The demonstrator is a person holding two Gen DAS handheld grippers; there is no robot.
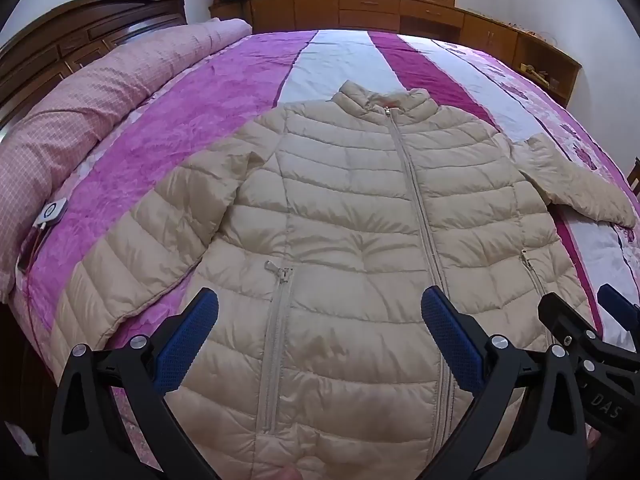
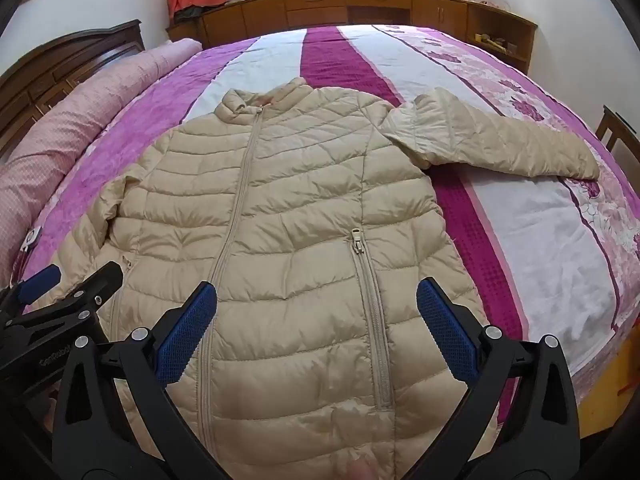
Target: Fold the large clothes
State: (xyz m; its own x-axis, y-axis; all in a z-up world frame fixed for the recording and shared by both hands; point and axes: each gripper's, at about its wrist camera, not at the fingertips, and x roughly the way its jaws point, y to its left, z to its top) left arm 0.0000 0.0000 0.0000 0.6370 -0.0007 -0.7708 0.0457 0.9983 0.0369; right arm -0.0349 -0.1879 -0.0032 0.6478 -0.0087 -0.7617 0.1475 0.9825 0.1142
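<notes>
A beige quilted puffer jacket (image 1: 360, 208) lies flat and face up on the bed (image 1: 224, 92), its front zipper (image 1: 416, 200) closed and its collar (image 1: 384, 100) pointing toward the far wooden cabinets (image 1: 360, 8) under the window. The bed is covered with a spread striped in pink, magenta and white, and a rolled pink checked quilt (image 1: 80, 112) lies along the headboard side. The jacket's sleeves are spread out to either side; in the right wrist view one sleeve (image 2: 500, 136) stretches out across the floral part of the spread. The left claw (image 1: 320, 308) hovers above the jacket's lower front with its blue-padded fingers wide apart and nothing between them. The right claw (image 2: 316, 300) hangs just beside it over the same hem area, near a pocket zipper (image 2: 370, 292), likewise spread wide and holding nothing. A small white device (image 1: 54, 212) with a cable rests near the rolled quilt.
</notes>
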